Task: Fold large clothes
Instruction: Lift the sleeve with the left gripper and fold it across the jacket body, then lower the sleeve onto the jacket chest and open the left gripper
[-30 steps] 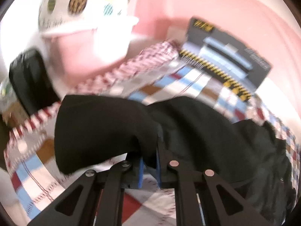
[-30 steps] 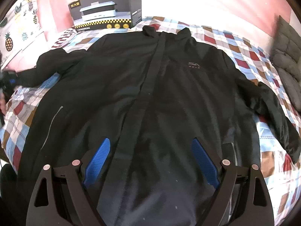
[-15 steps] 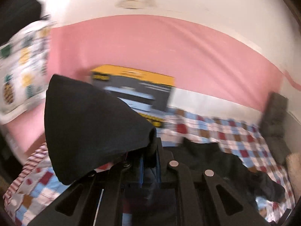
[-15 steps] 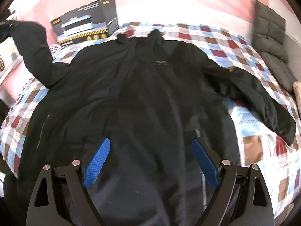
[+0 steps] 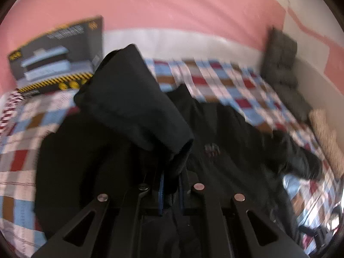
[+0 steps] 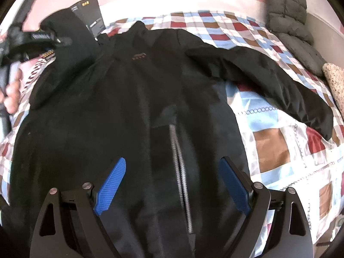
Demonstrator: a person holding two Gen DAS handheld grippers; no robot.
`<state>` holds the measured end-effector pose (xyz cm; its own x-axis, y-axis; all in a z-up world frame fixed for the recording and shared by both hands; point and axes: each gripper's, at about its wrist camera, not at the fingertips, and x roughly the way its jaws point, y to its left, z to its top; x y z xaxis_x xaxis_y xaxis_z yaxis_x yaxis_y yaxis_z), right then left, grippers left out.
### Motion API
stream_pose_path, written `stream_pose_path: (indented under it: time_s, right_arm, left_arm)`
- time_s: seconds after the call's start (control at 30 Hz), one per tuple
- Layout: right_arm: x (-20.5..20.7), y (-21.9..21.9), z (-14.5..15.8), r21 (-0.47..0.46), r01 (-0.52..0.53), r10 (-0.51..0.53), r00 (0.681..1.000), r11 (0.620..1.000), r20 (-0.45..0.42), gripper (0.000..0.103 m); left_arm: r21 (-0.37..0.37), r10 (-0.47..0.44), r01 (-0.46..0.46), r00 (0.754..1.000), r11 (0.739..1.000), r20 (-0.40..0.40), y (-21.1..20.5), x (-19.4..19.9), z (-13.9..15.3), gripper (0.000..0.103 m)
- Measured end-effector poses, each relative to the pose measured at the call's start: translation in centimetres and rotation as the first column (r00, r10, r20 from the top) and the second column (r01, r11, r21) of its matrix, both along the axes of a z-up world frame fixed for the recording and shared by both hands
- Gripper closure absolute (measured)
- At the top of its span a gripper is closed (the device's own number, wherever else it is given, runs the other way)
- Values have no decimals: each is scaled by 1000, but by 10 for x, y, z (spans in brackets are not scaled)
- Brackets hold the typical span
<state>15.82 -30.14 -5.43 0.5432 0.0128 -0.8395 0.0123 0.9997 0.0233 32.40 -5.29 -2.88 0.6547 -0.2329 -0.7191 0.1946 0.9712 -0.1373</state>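
A pink wall backs the bed (image 6: 271, 150), whose checked quilt carries a black jacket (image 6: 133, 111) spread front-up across its middle, collar toward the far edge where a dark box (image 5: 58, 58) stands at the far left corner. My left gripper (image 5: 171, 191) is clamped tight on the cuff of the jacket's left sleeve (image 5: 133, 107), lifted above the jacket's chest. My right gripper (image 6: 172, 185) hangs wide open and empty over the jacket's zip, while the other sleeve (image 6: 268, 79) lies stretched toward the bed's right edge.
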Motion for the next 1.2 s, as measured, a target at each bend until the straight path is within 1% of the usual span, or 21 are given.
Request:
stream_pose_path:
  time_s: [0.07,0.1,0.13,0.17,0.23,0.27,0.33,0.37,0.47,0.53,0.63,0.7,0.77,0.83,0.93,1.0,1.03,1.07,1.1,1.13,1.2]
  right_arm:
    - [1,-4,-5,0,4,-4,1000,1000,-9,14]
    - [1,-6,-7,0,7,-7,1000,1000,-13,14]
    - [2,-7,-9,0,10,-10,1000,1000,-17,14]
    - [2,-8,-10,1,13,-13,1000,1000,-19,14]
    - [2,-10,-10,0,18,-18,1000,1000,-18,14]
    - [3,-11,-10,1,19,-19,1000,1000,-15,14]
    - [3,-11,-7,1,17,-17,1000,1000,-3,14]
    - [4,-11,-6,0,16,-16,1000,1000,2,14]
    - [7,-11,1,12,15,-15,1000,1000,19,14]
    - [12,-10,6,36,9,-10,1000,999,29,14]
    - [25,-5,11,70,-12,8,999,997,46,14]
    - [40,1,14,98,-32,26,998,995,60,14]
    - [61,5,16,131,-50,40,996,990,80,14]
    - [84,11,17,146,-60,47,995,987,90,15]
    - [131,19,13,178,-71,52,993,981,109,16]
    - [159,23,6,199,-54,36,995,979,89,23]
    - [173,25,1,202,-46,31,997,978,74,33]
    - [185,27,-6,202,-39,29,998,979,49,57]
    - [196,29,-14,208,-37,35,999,977,14,76]
    - [200,31,-20,204,-30,33,999,979,-10,98]
    - [195,30,-20,179,-33,31,999,983,14,99]
  left_arm:
    - [9,-35,35,999,999,-30,-13,3,-19,86]
    - [15,-54,55,998,998,-43,-19,5,-26,80]
    - [10,-77,78,995,997,-58,-23,7,-32,70]
    - [-13,-99,99,991,995,-85,-27,8,-38,64]
    - [-78,-140,130,980,988,-139,-33,10,-46,46]
    - [-99,-155,142,977,985,-149,-36,8,-46,43]
    - [-135,-185,167,973,977,-136,-41,0,-41,32]
    - [-152,-196,177,972,972,-126,-43,-4,-37,31]
    - [-199,-196,175,976,964,-91,-31,-19,-15,30]
    - [-220,-172,154,983,963,-65,-8,-26,0,30]
    - [-208,-88,82,996,975,-20,36,-27,15,30]
    - [-183,2,-2,1000,983,-2,76,-19,18,31]
    - [-139,100,-101,995,985,-10,115,-8,16,37]
    - [-95,177,-178,984,979,-23,150,4,8,56]
    - [-71,255,-259,965,963,-61,188,21,-11,66]
    - [-88,277,-285,956,954,-95,204,32,-27,71]
    - [-96,281,-291,954,952,-106,209,37,-34,72]
    - [-98,280,-291,953,952,-113,210,42,-42,73]
    - [-94,276,-288,954,953,-117,207,46,-48,73]
    - [-90,269,-280,956,956,-117,203,49,-54,73]
    - [-76,241,-249,965,965,-105,190,55,-62,73]
